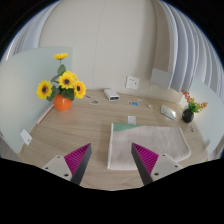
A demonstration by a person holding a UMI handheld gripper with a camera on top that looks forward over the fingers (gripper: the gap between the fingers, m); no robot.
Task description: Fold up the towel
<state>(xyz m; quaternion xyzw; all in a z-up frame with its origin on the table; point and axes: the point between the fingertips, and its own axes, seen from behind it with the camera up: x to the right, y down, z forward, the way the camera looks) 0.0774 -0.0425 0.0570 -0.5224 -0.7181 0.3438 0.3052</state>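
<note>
A pale grey towel (143, 141) lies flat on the wooden table (80, 125), just ahead of my fingers and a little to the right. My gripper (112, 157) is open and empty, hovering above the table's near part. The left finger's magenta pad (78, 157) is over bare wood. The right finger's pad (146, 157) overlaps the towel's near edge in view. Nothing is between the fingers except the towel's near left corner and table.
An orange pot of sunflowers (63, 88) stands at the far left. A white box (112, 96) and a white card (132, 82) are at the back. A small dark vase with flowers (189, 108) and a white device (170, 113) stand at the right. A small green piece (131, 119) lies beyond the towel.
</note>
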